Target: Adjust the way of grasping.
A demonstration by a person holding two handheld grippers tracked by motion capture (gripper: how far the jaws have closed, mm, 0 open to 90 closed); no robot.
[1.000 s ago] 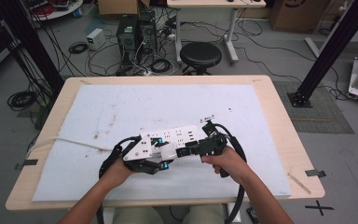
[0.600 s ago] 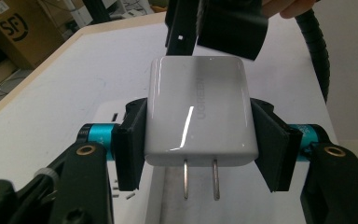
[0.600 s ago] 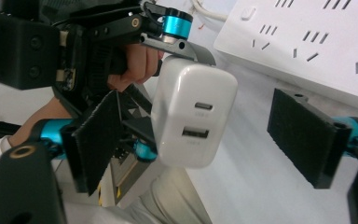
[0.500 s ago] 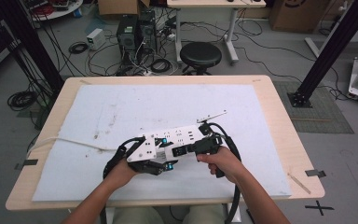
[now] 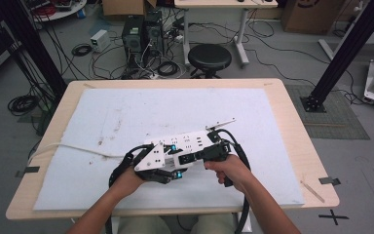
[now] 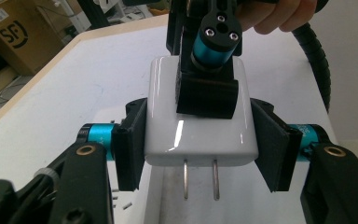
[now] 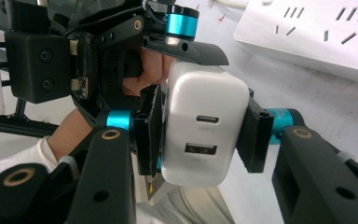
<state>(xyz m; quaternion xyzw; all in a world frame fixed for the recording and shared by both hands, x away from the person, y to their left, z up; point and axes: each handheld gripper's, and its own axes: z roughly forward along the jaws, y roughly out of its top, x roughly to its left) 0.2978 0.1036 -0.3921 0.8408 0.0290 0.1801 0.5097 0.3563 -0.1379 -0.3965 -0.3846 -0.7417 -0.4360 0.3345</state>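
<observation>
I have the charger (image 6: 199,119) clamped in the left hand-held gripper (image 6: 200,140), pads (image 6: 130,140) pressing its two flat sides, above the near middle of the worktop (image 5: 277,97). In the left gripper view the two prongs (image 6: 200,179) point back toward that camera, so I judge the grip was chosen to leave the port end free for the other hand.

The right hand-held gripper (image 7: 200,140) has just been closing around the same charger from the opposite end. In the right gripper view its left pad (image 7: 151,135) lies against the white body and the right pad (image 7: 251,135) looks to be at the edge, touching or very nearly so; I take it as gripping, though I would not swear to firm pressure. This looks like a hand-over, with both tools on the block so it cannot drop.

The views share out the detail. The right gripper view gives me the port face, two sockets one above the other, and the power strip (image 7: 317,32) lying far right on the white mat. The left gripper view shows the prongs and one jaw of the right tool laid across the top of the charger. From the high view I see both grippers (image 5: 175,163) meeting nose to nose, the strip (image 5: 195,141) just beyond them and its white cord (image 5: 73,148) running off left; the charger itself is hidden there.
</observation>
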